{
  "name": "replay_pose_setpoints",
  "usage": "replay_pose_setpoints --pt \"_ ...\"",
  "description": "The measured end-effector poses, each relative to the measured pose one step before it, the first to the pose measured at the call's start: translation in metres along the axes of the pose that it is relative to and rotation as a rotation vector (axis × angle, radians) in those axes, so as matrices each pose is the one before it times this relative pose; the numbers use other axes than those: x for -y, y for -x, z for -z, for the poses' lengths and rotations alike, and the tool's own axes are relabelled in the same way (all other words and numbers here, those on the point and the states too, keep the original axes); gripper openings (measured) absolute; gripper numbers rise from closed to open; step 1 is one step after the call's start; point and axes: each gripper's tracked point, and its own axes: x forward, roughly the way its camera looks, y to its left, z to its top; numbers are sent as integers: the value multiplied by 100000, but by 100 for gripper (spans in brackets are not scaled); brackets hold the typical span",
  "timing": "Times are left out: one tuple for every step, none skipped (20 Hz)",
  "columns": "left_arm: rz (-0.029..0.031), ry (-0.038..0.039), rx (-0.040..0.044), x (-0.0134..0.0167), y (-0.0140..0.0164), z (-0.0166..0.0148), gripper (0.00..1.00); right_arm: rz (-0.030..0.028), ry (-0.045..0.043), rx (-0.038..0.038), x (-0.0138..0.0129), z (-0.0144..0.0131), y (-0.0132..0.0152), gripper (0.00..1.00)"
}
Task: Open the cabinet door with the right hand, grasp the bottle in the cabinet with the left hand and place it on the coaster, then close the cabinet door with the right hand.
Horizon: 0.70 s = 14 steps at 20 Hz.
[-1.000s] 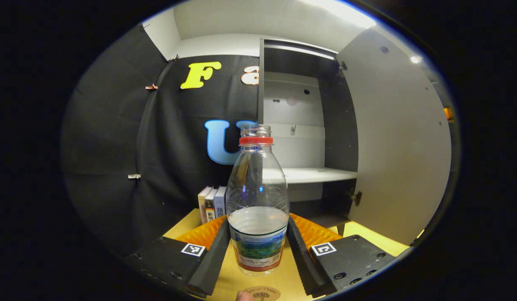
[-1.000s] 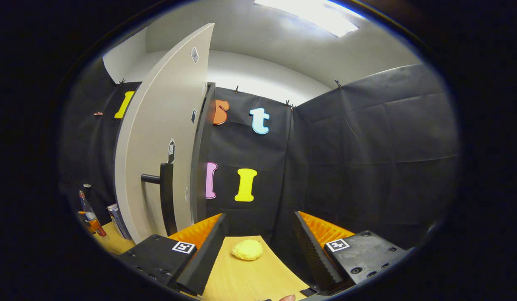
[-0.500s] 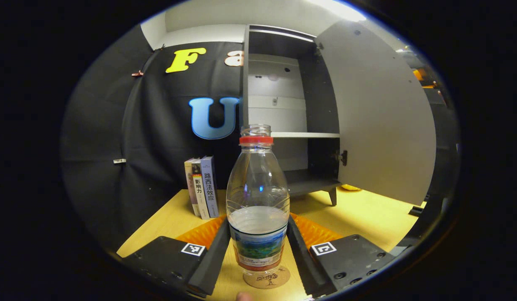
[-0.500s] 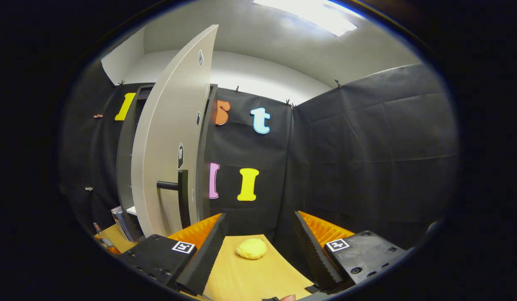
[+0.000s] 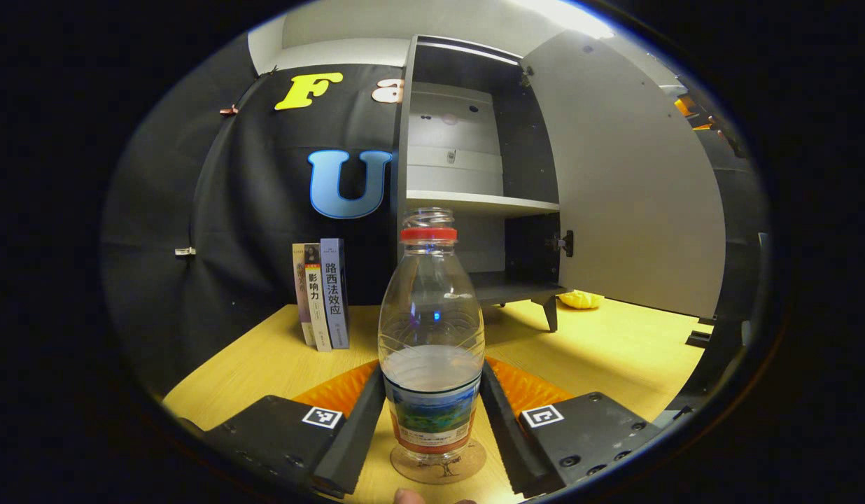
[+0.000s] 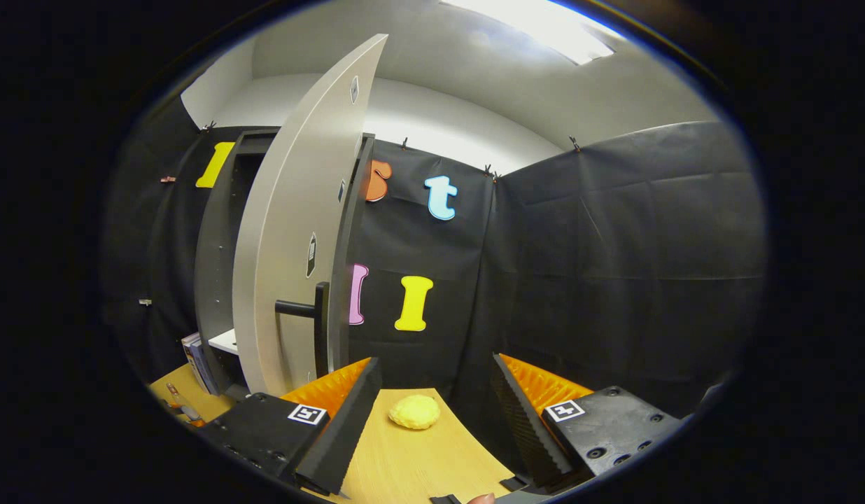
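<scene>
**Bottle held over the coaster, cabinet door open**

In the left gripper view, the left gripper [image 5: 432, 413] was clamped on a clear bottle [image 5: 432, 336], one finger pressing each side of its label. The bottle stood upright, part full, with a red neck ring and no cap. Its base sat over a round cork coaster [image 5: 439, 463] on the wooden table [image 5: 614, 350]; whether it touched the coaster could not be told. Behind it stood the cabinet [image 5: 474, 161], its door [image 5: 628, 182] swung wide, and three books [image 5: 322, 294] to its left.

In the right gripper view, the right gripper [image 6: 436, 413] hung empty with its jaws apart, above the table near a yellow lump [image 6: 414, 411]. The door's dark handle [image 6: 313, 325] was to its left, well apart.

The placing step seemed nearly finished. Next would likely be settling the bottle, letting go, then the right gripper reaching for the handle to close the door.
</scene>
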Motion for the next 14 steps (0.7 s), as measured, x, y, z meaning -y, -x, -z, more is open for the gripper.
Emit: replay_pose_setpoints --pt "372 394 -533 240 -69 472 78 266 226 -312 47 53 -10 97" --pt "-117 -638 -622 89 23 308 78 70 372 -320 10 31 11 97" --pt "40 -605 -19 53 30 224 79 -233 458 -221 -18 57 39 97" --pt "45 15 -233 56 -14 147 79 -120 542 -36 21 10 2 97" --pt "6 424 -344 -43 -20 225 80 -232 385 -112 -15 25 -19 97" --pt "-125 572 -588 -4 31 190 80 -201 153 -159 -2 28 3 97" --pt "-277 424 -1136 118 19 361 80 -151 99 19 -71 -10 25 97" --pt "-442 318 -1019 -31 9 225 81 -193 28 109 -33 -35 -35 97" --pt "136 179 -122 99 -38 -2 81 -96 -41 30 -29 31 -51 97" --pt "-167 -429 -66 19 63 -126 84 -147 -67 -13 18 7 36 97" --pt "-246 -604 -53 -25 11 -50 84 -48 -2 21 -29 15 -22 97" --pt "53 -183 -226 -5 30 -15 86 -53 -10 -137 31 26 2 97" --pt "265 -8 -409 14 -82 102 87 -150 -73 -135 -36 45 19 97" --pt "-32 -173 -383 -7 2 114 88 21 -33 47 40 6 18 97"
